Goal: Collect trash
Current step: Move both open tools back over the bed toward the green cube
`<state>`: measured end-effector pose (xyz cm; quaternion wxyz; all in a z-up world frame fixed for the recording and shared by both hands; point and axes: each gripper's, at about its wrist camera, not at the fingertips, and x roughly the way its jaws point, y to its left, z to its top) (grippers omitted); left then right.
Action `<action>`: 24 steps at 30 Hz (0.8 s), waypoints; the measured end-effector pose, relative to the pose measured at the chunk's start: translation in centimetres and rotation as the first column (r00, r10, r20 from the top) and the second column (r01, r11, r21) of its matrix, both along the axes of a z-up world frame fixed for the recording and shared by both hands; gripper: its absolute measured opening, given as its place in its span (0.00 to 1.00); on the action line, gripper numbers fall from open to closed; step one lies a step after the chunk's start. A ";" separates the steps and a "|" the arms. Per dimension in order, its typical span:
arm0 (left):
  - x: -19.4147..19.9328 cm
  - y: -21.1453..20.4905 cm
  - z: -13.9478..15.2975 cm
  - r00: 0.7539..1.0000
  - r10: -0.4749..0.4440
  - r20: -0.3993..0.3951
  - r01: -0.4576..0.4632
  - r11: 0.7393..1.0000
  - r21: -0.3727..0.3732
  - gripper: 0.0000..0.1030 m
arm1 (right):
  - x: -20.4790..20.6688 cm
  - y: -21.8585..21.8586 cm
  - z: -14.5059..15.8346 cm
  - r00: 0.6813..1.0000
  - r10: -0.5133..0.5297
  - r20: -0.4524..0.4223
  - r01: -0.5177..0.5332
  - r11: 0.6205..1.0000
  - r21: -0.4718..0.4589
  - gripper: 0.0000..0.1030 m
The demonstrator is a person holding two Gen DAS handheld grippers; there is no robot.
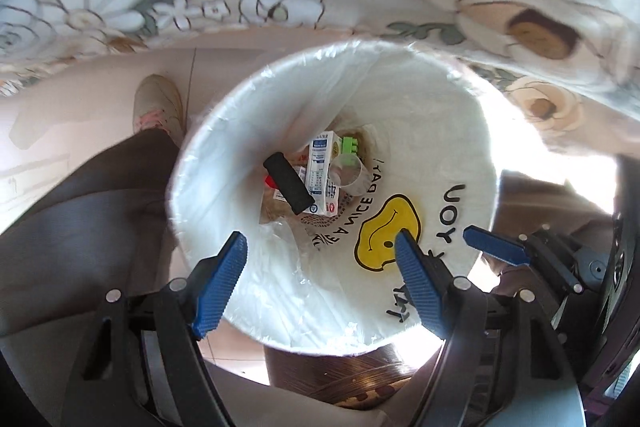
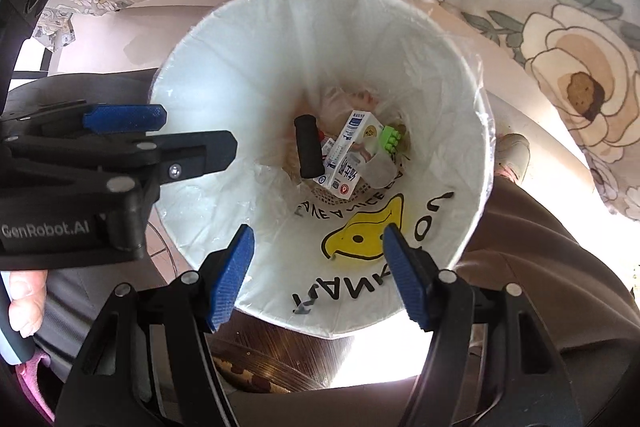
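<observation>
I hold my left gripper [image 1: 322, 285] and right gripper [image 2: 318, 275] over the lined bin [image 1: 208, 131], both spread wide with nothing between the fingers. The trash sits mid-frame at the bin's bottom: a black tube [image 1: 289, 183], a carton [image 1: 322, 179], a green block [image 1: 349, 146]. This drop looks done; next I would go find more trash.

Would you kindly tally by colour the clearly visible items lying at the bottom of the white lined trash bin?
Black: 1, the black foam cylinder
White: 1, the white printed carton
Green: 1, the green toy brick
Clear: 1, the clear plastic cup
Total: 4; a small red-and-white piece beneath them is too hidden to identify.
</observation>
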<state>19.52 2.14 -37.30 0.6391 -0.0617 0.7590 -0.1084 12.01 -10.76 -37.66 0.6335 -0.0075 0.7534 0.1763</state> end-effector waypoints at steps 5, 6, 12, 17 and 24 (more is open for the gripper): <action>-0.9 0.3 5.1 0.992 -0.025 0.123 0.025 1.000 0.003 0.76 | -0.9 -0.4 4.6 0.997 0.008 0.081 -0.010 1.000 0.014 0.65; -1.1 0.3 6.2 0.988 -0.036 0.149 0.036 0.999 0.004 0.76 | -1.1 -0.6 5.6 0.995 0.010 0.101 -0.011 1.000 0.014 0.65; -2.6 0.8 12.5 0.956 -0.059 0.287 0.059 0.998 0.009 0.78 | -2.5 -2.1 11.7 0.977 -0.007 0.213 0.000 0.999 0.032 0.65; -3.6 1.0 17.5 0.911 -0.084 0.403 0.083 0.996 0.021 0.79 | -3.8 -3.2 17.4 0.953 -0.013 0.302 -0.003 0.999 0.054 0.65; -4.7 0.9 22.8 0.832 -0.129 0.540 0.097 0.991 0.087 0.83 | -5.0 -4.6 23.0 0.913 -0.030 0.406 0.004 0.998 0.065 0.65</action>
